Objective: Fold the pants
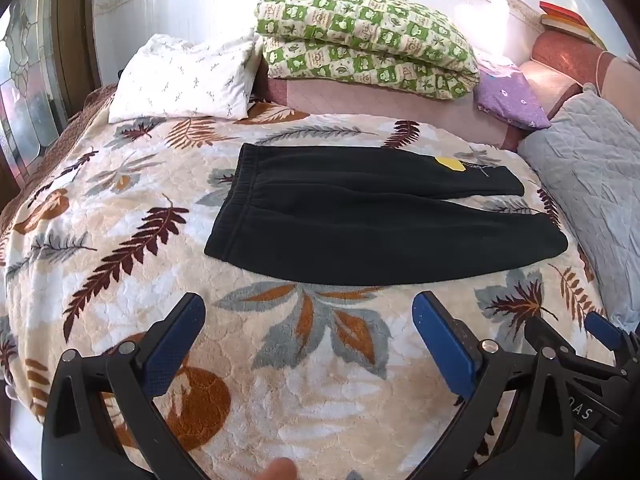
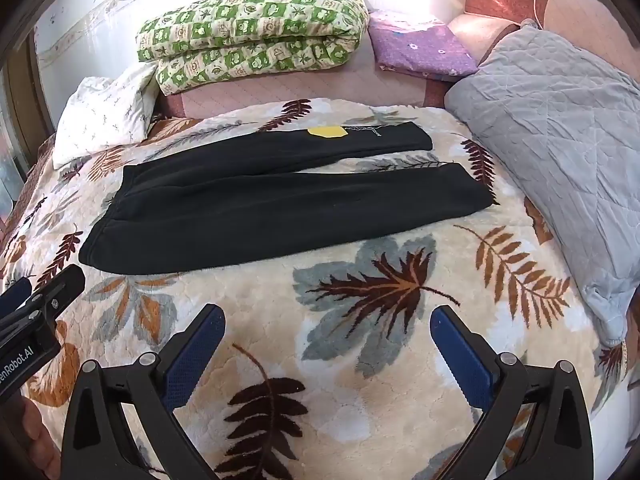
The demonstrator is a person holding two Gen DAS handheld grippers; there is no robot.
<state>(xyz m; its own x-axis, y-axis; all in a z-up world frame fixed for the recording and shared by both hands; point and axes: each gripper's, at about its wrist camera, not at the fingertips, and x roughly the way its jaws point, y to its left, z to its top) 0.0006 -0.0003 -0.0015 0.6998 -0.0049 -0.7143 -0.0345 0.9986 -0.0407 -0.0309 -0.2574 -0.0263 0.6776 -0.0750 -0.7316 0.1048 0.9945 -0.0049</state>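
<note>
Black pants (image 1: 360, 216) lie flat on the leaf-patterned blanket (image 1: 280, 360), waistband to the left, both legs stretched to the right with a narrow gap between them. A yellow patch (image 1: 450, 162) marks the far leg. The same pants (image 2: 280, 200) and yellow patch (image 2: 326, 132) show in the right wrist view. My left gripper (image 1: 308, 312) hovers open over the blanket, short of the pants' near edge, nothing between its blue pads. My right gripper (image 2: 328, 320) is open too, nearer the leg ends, also short of the pants. The neighbouring gripper's tip shows at the edge of each view.
A white pillow (image 1: 184, 80) lies at the back left, a folded green patterned quilt (image 1: 368, 44) behind the pants, a purple cloth (image 1: 508, 96) beside it. A grey quilted cover (image 2: 560, 140) rises along the right side. A fingertip (image 1: 280, 470) shows at the bottom edge.
</note>
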